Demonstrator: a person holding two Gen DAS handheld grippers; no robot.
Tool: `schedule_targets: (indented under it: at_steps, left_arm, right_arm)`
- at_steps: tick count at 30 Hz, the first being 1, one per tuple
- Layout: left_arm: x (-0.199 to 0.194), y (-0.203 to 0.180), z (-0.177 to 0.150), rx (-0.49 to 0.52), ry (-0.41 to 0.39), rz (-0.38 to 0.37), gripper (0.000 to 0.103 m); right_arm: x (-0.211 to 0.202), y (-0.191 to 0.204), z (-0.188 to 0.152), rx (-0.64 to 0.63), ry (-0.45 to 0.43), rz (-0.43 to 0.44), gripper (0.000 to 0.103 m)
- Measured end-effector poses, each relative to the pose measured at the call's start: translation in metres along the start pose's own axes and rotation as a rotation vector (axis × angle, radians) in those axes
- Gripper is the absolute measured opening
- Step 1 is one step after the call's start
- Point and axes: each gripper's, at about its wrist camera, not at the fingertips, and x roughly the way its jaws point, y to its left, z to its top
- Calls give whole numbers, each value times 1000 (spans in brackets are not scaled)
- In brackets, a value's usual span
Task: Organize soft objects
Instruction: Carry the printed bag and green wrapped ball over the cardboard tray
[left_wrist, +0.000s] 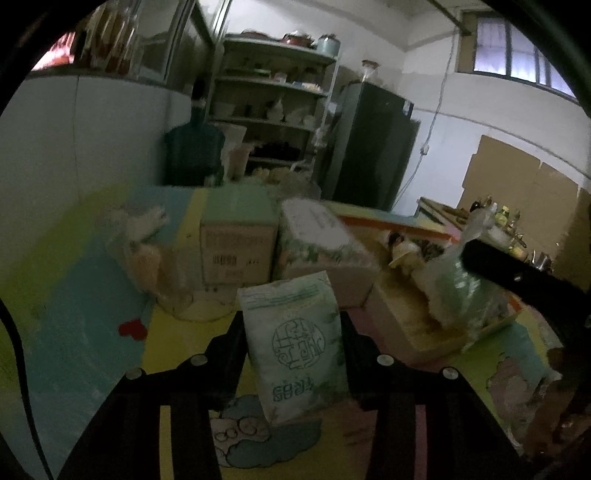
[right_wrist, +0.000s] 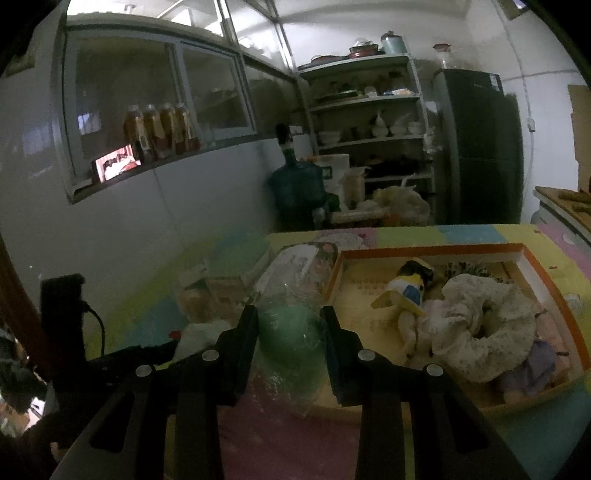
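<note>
A soft white tissue pack with green print (left_wrist: 295, 343) stands upright between the fingers of my left gripper (left_wrist: 291, 325), which is shut on its sides, a little above the coloured mat. In the right wrist view my right gripper (right_wrist: 289, 314) is shut on a clear plastic bag with something green inside (right_wrist: 288, 343), at the left edge of a shallow orange-rimmed box (right_wrist: 424, 248). In that box lie a small plush doll (right_wrist: 410, 291) and a frilly cloth ring (right_wrist: 487, 332). The same bag (left_wrist: 458, 280) shows at the right of the left wrist view, over the box (left_wrist: 417, 328).
Behind the tissue pack stand a cardboard carton (left_wrist: 236, 247), a wrapped tissue bundle (left_wrist: 317, 232) and a clear bag of pale items (left_wrist: 144, 251). A blue water jug (right_wrist: 295, 184), metal shelves (right_wrist: 365, 110) and a dark fridge (right_wrist: 480, 147) line the far wall.
</note>
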Motion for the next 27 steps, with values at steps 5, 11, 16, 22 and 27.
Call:
schedule_targets:
  at_steps: [5,11,16,22,27]
  left_arm:
    - [-10,-11,17,28,-41,-40,47]
    - [-11,-32,41,76,-85,-101,47]
    - [-9,-51,53,109,-101,-148,47]
    - [-1,-74,64,129,-105,-192,47]
    - [10,-89,67,133,-96,-222,47]
  right_arm:
    - [-7,1,6,-1,-20,-18,35]
    - [-20,-9,15,12,-64,-66,35]
    - [-35,-22,24,12,-95,-128,35]
    - [-58,-44,31,30,-137,-200,35]
    - [-71,-61,32,55,-158,-241,35]
